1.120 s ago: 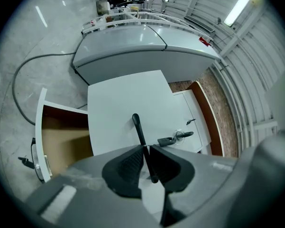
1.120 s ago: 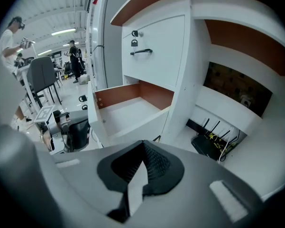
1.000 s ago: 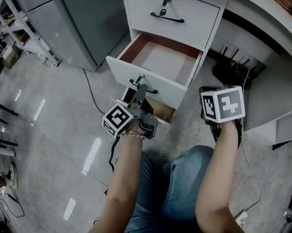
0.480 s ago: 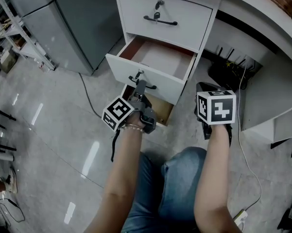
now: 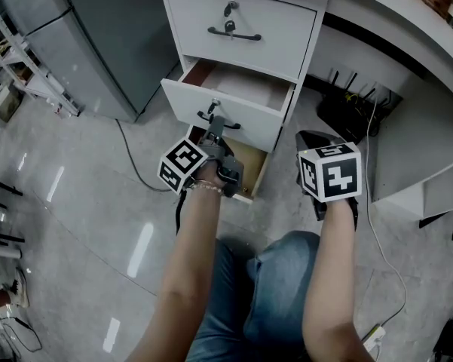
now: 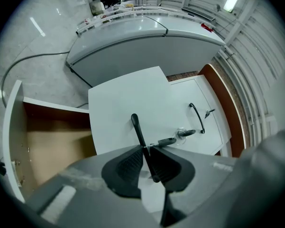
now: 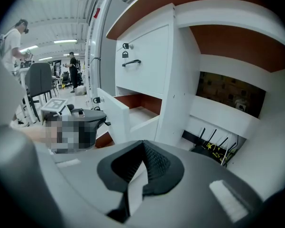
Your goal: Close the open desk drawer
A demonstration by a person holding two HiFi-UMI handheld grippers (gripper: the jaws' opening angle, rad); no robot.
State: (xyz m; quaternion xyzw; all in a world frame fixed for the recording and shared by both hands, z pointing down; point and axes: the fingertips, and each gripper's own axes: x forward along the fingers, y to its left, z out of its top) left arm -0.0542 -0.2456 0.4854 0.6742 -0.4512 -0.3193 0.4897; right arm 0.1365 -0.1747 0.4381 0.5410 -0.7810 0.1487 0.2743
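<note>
Head view: middle drawer (image 5: 260, 123) partway shut, straight ahead of the left tool
Left tool (image 6: 146, 151) pinches its handle (image 6: 136, 126); drawer has slid further in this past second, likely more pushing needed. Right tool (image 7: 142, 151) pressed together, idle

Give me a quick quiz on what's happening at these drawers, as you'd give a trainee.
1. True or false: the right gripper holds nothing.
2. The left gripper is shut on: A a key; B the black handle of the middle drawer; C a cable.
3. How many drawers stand open?
Key: 1 true; 2 B; 3 two, the middle drawer and the bottom drawer.
</note>
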